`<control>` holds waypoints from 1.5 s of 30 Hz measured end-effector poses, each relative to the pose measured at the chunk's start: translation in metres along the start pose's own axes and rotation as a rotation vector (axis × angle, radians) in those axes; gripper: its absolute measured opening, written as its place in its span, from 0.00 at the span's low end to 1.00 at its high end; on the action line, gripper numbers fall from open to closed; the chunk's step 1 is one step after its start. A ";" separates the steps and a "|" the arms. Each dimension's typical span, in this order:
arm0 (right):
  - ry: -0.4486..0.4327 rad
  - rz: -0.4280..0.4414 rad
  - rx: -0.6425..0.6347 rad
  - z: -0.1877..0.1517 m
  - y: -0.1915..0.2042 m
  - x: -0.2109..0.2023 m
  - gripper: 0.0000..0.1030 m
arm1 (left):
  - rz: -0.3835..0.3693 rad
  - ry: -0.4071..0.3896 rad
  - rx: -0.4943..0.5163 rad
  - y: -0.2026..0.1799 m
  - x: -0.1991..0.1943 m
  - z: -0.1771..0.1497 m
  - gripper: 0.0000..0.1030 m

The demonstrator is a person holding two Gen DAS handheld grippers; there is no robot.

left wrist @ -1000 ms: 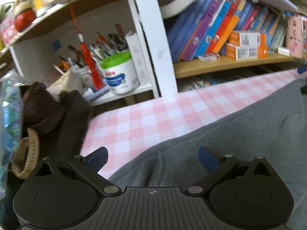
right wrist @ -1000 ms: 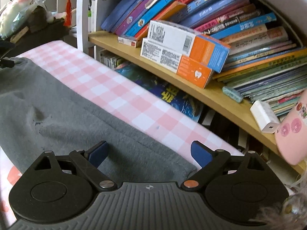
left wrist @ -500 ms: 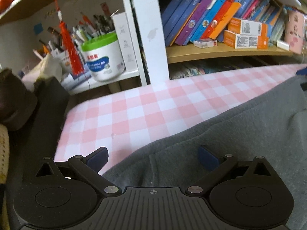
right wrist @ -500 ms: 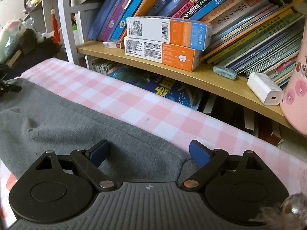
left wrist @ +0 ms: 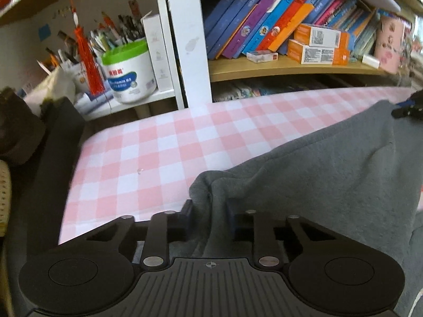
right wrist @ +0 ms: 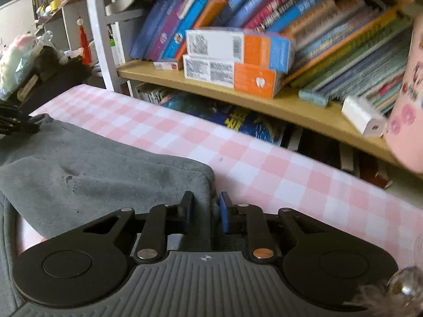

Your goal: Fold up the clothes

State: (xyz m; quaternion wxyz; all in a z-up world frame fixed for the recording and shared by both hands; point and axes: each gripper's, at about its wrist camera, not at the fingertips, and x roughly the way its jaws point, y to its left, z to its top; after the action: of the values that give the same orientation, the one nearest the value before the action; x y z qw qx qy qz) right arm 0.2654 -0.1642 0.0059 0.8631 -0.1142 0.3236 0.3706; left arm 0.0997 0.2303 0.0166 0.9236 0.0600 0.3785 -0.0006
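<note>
A grey fleece garment (left wrist: 330,174) lies on a pink-and-white checked tablecloth (left wrist: 148,155). My left gripper (left wrist: 210,211) is closing on the garment's left corner, and a ridge of grey cloth is bunched up between its pads. In the right wrist view the same grey garment (right wrist: 87,169) spreads to the left, and my right gripper (right wrist: 205,206) is closing on its right corner, cloth pinched between the black and blue pads. Each gripper shows at the far edge of the other's view: the right gripper (left wrist: 407,107), the left gripper (right wrist: 13,124).
Behind the table stands a bookshelf with leaning books (left wrist: 267,18) and two orange boxes (right wrist: 232,60). A green-lidded tub (left wrist: 129,71) with pens and a red tassel (left wrist: 87,60) sit at the left. A dark object (left wrist: 58,158) borders the table's left edge. A pink container (right wrist: 407,100) is at the right.
Both grippers went from wide open over the garment's edge to closed on its corners. The cloth now bunches up between the pads. The left view tilted slightly.
</note>
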 end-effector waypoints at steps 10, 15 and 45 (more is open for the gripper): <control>-0.225 -0.130 -0.115 -0.027 0.048 -0.102 0.17 | 0.101 -0.234 -0.030 -0.020 -0.108 -0.019 0.07; -0.291 -0.161 -0.206 -0.062 0.078 -0.161 0.15 | 0.128 -0.307 -0.059 -0.032 -0.166 -0.046 0.07; -0.148 0.061 0.426 -0.205 0.103 -0.274 0.49 | 0.228 -0.556 -0.541 -0.078 -0.260 -0.225 0.80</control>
State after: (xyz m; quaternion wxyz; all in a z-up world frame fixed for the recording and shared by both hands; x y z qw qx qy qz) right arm -0.0466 -0.3371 0.0294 0.8773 0.1078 0.3339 0.3274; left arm -0.2462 0.1664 0.0308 0.9675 -0.1462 0.0916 0.1851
